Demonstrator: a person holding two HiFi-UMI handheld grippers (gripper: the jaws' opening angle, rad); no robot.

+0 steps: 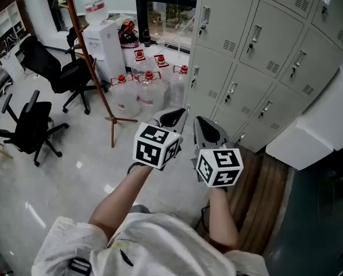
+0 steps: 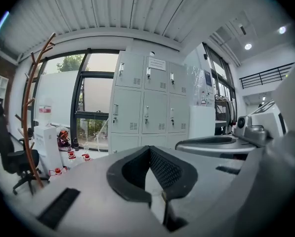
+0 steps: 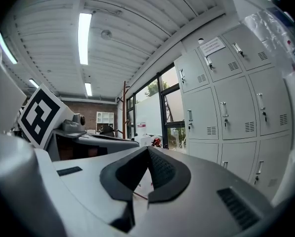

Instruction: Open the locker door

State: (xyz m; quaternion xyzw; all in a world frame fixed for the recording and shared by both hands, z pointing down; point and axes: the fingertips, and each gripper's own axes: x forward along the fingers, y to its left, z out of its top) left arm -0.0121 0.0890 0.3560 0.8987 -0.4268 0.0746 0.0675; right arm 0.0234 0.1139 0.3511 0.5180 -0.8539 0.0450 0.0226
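A bank of grey metal lockers fills the upper right of the head view, every door shut, each with a small handle. My left gripper and right gripper are held side by side in front of me, short of the lockers and touching nothing. Both are shut with nothing between their jaws. In the left gripper view the lockers stand straight ahead beyond the shut left gripper. The right gripper view has the lockers on its right, past the shut right gripper.
Several large water bottles and a white water dispenser stand by the window to the lockers' left. A wooden coat stand and black office chairs are further left. A white box juts in at the right.
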